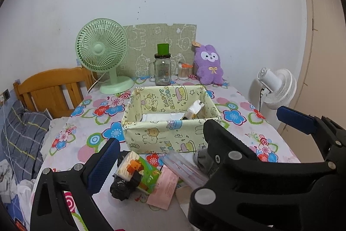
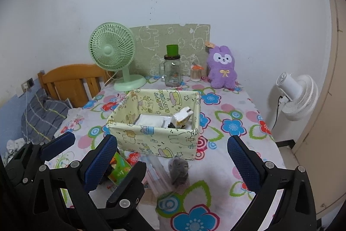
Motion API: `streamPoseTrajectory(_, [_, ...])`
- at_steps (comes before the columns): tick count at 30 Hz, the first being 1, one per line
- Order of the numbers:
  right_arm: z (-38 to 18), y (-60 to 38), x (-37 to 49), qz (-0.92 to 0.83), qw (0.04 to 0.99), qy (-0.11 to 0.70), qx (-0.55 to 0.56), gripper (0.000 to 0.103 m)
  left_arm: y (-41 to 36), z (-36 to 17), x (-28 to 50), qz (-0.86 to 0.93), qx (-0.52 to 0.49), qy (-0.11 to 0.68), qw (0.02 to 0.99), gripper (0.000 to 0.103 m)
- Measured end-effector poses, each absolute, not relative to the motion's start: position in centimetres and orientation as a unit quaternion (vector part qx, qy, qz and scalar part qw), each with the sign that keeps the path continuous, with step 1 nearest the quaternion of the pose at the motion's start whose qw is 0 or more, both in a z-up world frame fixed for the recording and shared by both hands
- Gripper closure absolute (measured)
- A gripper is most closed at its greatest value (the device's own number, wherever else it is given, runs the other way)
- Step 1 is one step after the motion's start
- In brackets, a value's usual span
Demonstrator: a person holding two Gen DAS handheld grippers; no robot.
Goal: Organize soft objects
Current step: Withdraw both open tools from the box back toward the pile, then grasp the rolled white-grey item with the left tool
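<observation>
Two grippers are hovering over the near edge of a floral tablecloth [image 2: 216, 168], both released and grasping nothing. The left gripper [image 1: 164, 144] is spreading its blue pads [image 1: 103, 166] wide over a heap of small items, and the right gripper [image 2: 173, 157] is standing just as wide beside it, its arm crossing the left camera's view.

Nearest lies a black wad [image 1: 121, 187], crumpled and light by the look of it, touching a green packet [image 1: 140, 174] leaning across it; a pink card [image 1: 164, 189] and a clear sleeve [image 1: 183, 168] are lying just to the right. The packet is likely squashy and slick, so a hold across its short middle looks safest. A grey sock ball [image 2: 178, 168] is sitting right of the sleeve, soft and light to judge by its fuzz; a pinch across its thick middle should compress it without slipping. The sleeve looks thin and slippery and may slide off flat pads.

Just beyond the heap, the fabric box [image 2: 151, 138] is standing open, its walls sagging slightly, already holding white packets [image 2: 151, 120].

Farthest, against the wall, a green fan [image 1: 101, 51], a glass jar [image 1: 163, 70] and a purple plush [image 1: 208, 65] are standing from left to right, with a white fan [image 2: 296, 94] off the table's right side
</observation>
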State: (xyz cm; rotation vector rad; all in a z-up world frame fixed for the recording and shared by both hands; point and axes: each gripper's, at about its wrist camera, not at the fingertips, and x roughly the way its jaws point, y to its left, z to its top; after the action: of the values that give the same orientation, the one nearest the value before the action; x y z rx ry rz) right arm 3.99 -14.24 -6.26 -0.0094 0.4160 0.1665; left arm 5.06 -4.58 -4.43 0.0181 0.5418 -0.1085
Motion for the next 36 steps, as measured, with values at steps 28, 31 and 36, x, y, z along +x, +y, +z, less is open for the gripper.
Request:
streamPoseTrajectory(28, [-14.4,-15.5,4.1,0.072,0.97,0.23,-0.008,0.004,-5.0,-13.0,4.6,-0.03,-0.027,0.328,0.944,0.001])
streamPoseTrajectory(31, [-15.4,-15.5,4.6,0.073,0.967,0.245,-0.008,0.005,-4.9,-14.1,4.9,-0.031,-0.035,0.344,0.938,0.002])
streamPoseTrajectory(36, [-16.6,-15.5,5.6,0.073,0.962,0.263,-0.003,0.005,-4.8,-15.4,5.7,-0.033,-0.036,0.367,0.929,0.012])
